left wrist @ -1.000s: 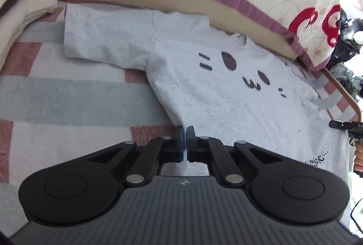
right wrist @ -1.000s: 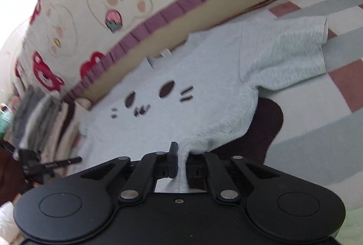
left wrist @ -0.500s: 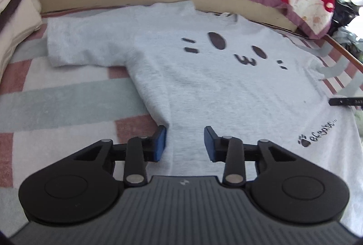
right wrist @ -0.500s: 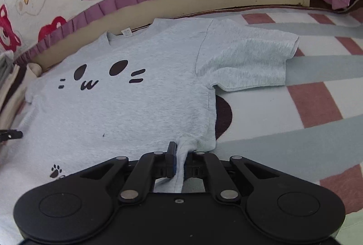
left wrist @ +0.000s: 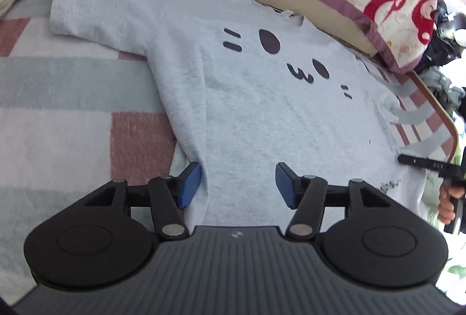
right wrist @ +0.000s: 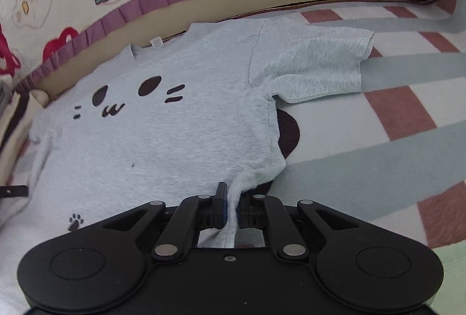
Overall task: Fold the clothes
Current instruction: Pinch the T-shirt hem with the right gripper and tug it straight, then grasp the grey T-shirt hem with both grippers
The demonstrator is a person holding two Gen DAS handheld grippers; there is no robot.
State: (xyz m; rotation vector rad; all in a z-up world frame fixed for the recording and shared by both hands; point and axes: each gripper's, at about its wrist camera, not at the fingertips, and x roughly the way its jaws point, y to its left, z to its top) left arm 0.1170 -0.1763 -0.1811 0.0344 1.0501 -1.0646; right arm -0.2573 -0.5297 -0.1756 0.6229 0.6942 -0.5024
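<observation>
Opening from the pinch it held a second ago, the left gripper [left wrist: 238, 184] now has its blue fingers [left wrist: 190, 184] spread, pressing nothing, over the hem of the grey T-shirt [left wrist: 262, 111], which lies flat on the striped bed cover [left wrist: 58, 116]; the right gripper [right wrist: 230, 208] stays clamped on the hem's other corner; the shirt's lower edge is hidden beneath both grippers.
</observation>
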